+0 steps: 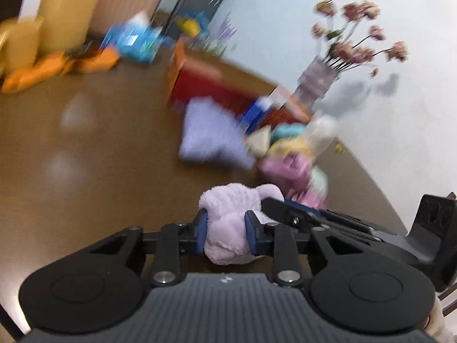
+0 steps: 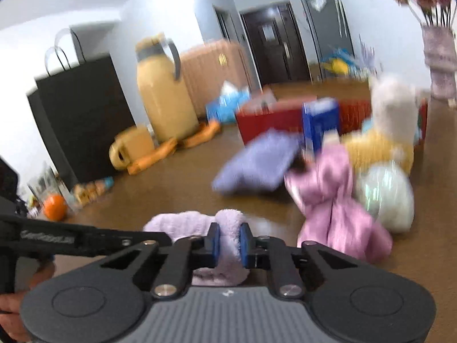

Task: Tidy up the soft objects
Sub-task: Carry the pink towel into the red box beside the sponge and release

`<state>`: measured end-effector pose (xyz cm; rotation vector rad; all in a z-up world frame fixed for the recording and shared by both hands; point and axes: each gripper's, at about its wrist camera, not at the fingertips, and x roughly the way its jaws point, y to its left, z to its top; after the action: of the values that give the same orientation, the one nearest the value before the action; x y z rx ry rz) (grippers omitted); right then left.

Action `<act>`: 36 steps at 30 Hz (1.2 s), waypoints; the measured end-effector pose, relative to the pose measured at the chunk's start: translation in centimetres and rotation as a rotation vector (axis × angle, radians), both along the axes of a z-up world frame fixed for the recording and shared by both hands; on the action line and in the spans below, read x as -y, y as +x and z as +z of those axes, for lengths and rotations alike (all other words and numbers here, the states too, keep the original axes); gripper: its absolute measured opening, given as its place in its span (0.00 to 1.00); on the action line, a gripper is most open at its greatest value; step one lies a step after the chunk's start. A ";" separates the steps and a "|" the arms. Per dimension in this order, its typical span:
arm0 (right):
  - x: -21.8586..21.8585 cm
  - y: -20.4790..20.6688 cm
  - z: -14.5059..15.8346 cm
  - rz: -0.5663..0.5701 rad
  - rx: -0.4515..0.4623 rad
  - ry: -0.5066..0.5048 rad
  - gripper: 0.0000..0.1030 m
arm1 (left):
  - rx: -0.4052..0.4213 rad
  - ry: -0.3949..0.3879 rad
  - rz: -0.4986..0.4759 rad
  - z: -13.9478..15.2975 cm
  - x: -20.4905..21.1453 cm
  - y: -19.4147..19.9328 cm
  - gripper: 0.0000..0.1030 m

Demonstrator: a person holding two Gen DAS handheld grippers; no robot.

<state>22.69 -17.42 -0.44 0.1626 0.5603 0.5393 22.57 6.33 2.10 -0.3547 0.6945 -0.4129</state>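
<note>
Clamped in the left gripper (image 1: 224,235): a pale lilac fleece cloth (image 1: 231,223), bunched between the 2 blue pads, jaws pinching it on both sides. Clamped in the right gripper (image 2: 230,241): another fold of the same lilac fleece cloth (image 2: 228,228), squeezed into a narrow band between jaws nearly together. Both grippers side by side, the cloth spanning them just above the brown table (image 1: 100,143).

Beyond, toward the table's far edge by the wall: a purple-blue cushion (image 2: 257,165) lying tilted, a pink garment (image 2: 334,200) crumpled just beside it, a pale green soft ball (image 2: 385,194) touching the pink garment, a yellow and white plush (image 2: 382,137) behind. Behind those, a red box (image 2: 271,120) with a blue carton (image 2: 320,120) in front. At the far right edge, a vase of pink flowers (image 1: 317,80). All blurred.
</note>
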 end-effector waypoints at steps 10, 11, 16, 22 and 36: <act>6.4 16.1 12.7 -0.086 0.184 -0.014 0.13 | 0.210 0.035 -0.150 12.2 7.1 20.4 0.27; 7.0 18.8 13.2 -0.099 0.162 -0.027 0.13 | 0.187 0.048 -0.159 12.4 8.2 23.1 0.27; 9.1 32.2 12.0 -0.167 0.020 -0.143 0.13 | 0.024 0.091 -0.150 9.4 13.1 36.0 0.26; 8.3 42.9 5.8 -0.162 -0.187 -0.216 0.14 | -0.067 0.245 -0.123 3.4 15.0 43.2 0.28; 7.8 43.9 4.3 -0.176 -0.222 -0.255 0.26 | 0.019 0.295 -0.046 5.2 11.6 41.7 0.49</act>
<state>66.61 -25.19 3.89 0.0284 0.8171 0.2768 64.23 -5.30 7.31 -0.0558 0.7344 -0.3505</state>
